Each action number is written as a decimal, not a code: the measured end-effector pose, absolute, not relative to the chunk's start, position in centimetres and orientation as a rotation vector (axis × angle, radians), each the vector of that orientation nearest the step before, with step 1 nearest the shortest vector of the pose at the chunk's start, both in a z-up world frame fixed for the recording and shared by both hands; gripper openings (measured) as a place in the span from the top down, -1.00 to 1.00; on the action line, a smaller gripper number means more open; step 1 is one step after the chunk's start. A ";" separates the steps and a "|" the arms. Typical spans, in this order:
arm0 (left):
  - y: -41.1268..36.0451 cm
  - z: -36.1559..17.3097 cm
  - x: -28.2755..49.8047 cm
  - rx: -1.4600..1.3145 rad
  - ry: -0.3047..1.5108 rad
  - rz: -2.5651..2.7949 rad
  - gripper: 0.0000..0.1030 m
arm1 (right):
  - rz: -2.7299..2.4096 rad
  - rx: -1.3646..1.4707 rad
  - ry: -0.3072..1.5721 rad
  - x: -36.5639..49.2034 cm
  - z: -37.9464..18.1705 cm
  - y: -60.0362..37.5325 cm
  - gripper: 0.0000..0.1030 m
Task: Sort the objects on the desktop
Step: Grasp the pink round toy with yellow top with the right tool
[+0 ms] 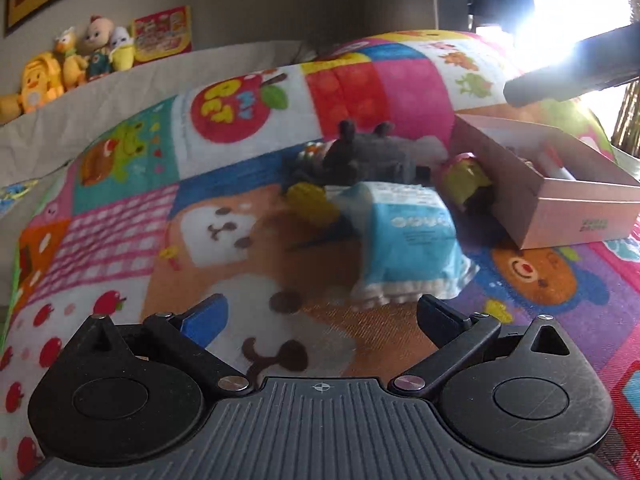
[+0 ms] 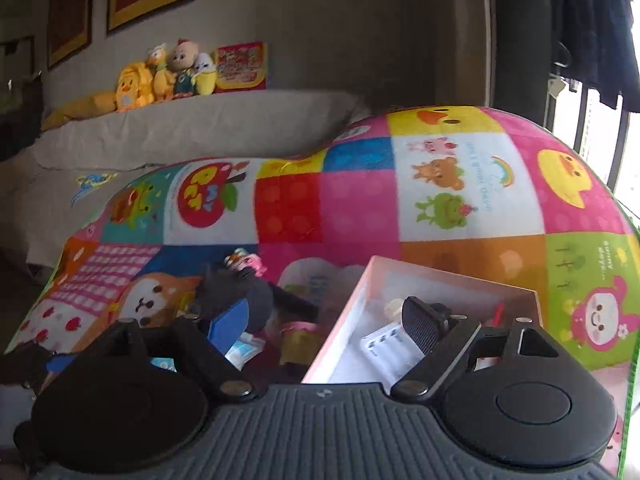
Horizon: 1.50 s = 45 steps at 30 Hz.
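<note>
Both my grippers gape wide and empty, left gripper (image 1: 320, 316) facing a blue packet (image 1: 412, 236), right gripper (image 2: 328, 324) above the pink box (image 2: 400, 280) on the blanket (image 1: 120, 240).

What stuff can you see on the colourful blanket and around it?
blanket: one, many-coloured patchwork, under everything
box: one, pink, open, right side of blanket
packet: one, blue and white, middle, nearest the left gripper
grey toy: one, dark grey, behind the packet
yellow thing: one, left of the packet, too blurred to name
plush toys: about four, mostly yellow, on the far ledge
left gripper: jaws open, empty
right gripper: jaws open, empty, over the box's edge
</note>
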<state>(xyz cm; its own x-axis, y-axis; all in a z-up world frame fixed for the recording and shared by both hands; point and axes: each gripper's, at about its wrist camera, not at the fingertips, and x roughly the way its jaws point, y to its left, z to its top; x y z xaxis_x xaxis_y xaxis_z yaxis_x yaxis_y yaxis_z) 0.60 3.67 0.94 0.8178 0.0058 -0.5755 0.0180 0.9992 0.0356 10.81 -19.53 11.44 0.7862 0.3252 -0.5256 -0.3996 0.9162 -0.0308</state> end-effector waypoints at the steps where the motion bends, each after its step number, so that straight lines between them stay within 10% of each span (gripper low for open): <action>1: 4.2 0.9 0.6 0.004 0.620 -0.012 -1.00 | 0.398 -0.203 0.540 10.7 10.7 -17.9 -0.40; 3: 4.6 1.0 0.4 -0.023 0.601 -0.014 -1.00 | 0.384 -0.326 0.539 11.1 9.2 -15.3 -0.05; 13: 3.6 1.1 -0.2 0.022 0.557 -0.036 -1.00 | 0.327 -0.701 0.652 16.3 2.8 -8.5 -0.02; 16: 3.9 1.1 -0.1 0.005 0.559 -0.034 -1.00 | 0.295 -0.774 0.607 15.4 2.6 -8.4 0.41; 23: 3.6 1.0 -0.1 0.023 0.562 -0.029 -1.00 | 0.478 -0.667 0.668 9.5 5.0 -11.9 0.51; 30: 2.9 1.7 -1.4 0.052 0.480 -0.080 -1.00 | 0.563 -0.550 0.684 3.6 5.6 -16.0 0.50; 35: 0.3 3.2 -1.3 0.088 0.447 -0.196 -1.00 | 0.431 -0.361 0.641 2.2 6.1 -21.2 -0.24; 45: -2.9 3.2 0.2 0.180 0.478 -0.132 -0.99 | 0.376 -0.106 0.643 1.8 4.9 -25.6 -0.27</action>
